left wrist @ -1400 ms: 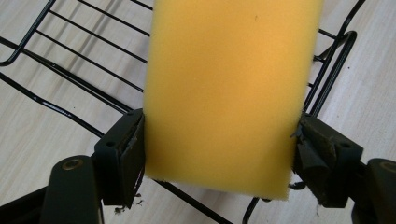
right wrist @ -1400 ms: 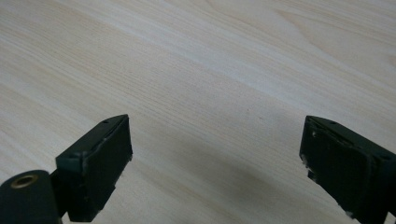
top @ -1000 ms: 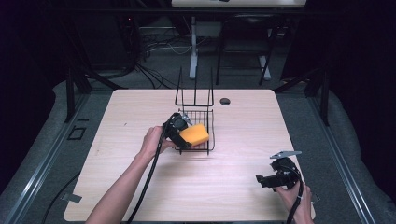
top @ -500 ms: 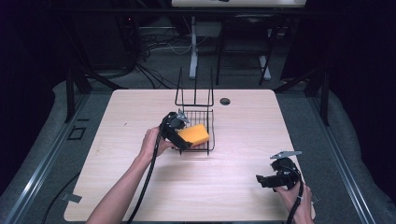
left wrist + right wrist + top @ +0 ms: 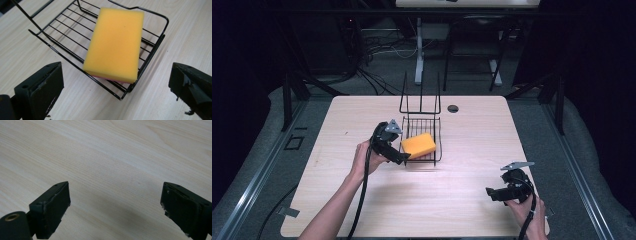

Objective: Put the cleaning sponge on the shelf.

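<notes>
High view: I take the wire basket [image 5: 422,142] as my landmark; it sits on the wooden table [image 5: 462,200], a little toward the far edge. A yellow sponge [image 5: 418,145] lies flat inside the basket, on its wire floor. My left gripper [image 5: 399,157] sits just beside the basket's left side, tips at its near-left corner, held in the left hand [image 5: 362,157]. My right gripper [image 5: 492,194] rests well apart from the basket, toward the near right corner of the table, in the right hand [image 5: 524,210]. A small dark round hole [image 5: 453,108] in the tabletop lies just past the basket's far right side.

Left gripper view: jaws spread wide, nothing between them. The basket [image 5: 150,53] is straight ahead, with the sponge [image 5: 116,42] lying lengthwise on the wires, its near end against the basket's near rim. A thin pink layer shows under the sponge's near edge.

Right gripper view: jaws spread wide, empty. Bare wood grain of the table [image 5: 112,157] ahead, with a soft shadow between the jaws.
</notes>
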### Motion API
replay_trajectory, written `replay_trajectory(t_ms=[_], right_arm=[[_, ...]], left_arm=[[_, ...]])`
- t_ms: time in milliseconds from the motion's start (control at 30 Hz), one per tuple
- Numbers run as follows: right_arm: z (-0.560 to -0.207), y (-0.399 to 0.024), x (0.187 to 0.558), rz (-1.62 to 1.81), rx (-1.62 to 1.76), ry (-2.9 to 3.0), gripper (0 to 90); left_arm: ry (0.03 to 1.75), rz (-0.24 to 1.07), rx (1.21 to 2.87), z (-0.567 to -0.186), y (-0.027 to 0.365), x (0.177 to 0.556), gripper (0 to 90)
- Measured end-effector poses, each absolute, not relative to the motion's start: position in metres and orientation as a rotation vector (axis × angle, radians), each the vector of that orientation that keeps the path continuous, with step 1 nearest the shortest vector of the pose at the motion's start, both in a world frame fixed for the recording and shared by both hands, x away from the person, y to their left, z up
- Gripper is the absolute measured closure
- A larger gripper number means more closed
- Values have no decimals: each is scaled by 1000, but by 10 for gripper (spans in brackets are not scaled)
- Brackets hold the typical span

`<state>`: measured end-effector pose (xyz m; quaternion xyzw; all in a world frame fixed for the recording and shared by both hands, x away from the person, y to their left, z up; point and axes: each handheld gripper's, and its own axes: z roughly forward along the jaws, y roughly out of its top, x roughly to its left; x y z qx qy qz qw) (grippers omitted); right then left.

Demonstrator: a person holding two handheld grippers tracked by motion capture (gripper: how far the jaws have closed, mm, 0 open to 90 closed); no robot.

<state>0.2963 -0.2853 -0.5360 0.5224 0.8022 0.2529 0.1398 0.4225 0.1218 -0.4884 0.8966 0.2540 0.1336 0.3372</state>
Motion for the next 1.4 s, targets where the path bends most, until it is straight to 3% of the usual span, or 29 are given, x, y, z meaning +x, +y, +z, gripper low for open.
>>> replay_trajectory(t_ms=[633, 1033, 1400], right_arm=[[-535, -286, 295, 720, 1504, 2316, 87], [-537, -283, 296, 706, 1501, 2325, 88], [-538, -284, 297, 665, 1489, 2344, 88]], left_arm=[[753, 442, 2231, -473, 181, 354, 0], [860, 450, 2241, -503, 221, 315, 0], [914, 448, 2265, -524, 235, 306, 0]])
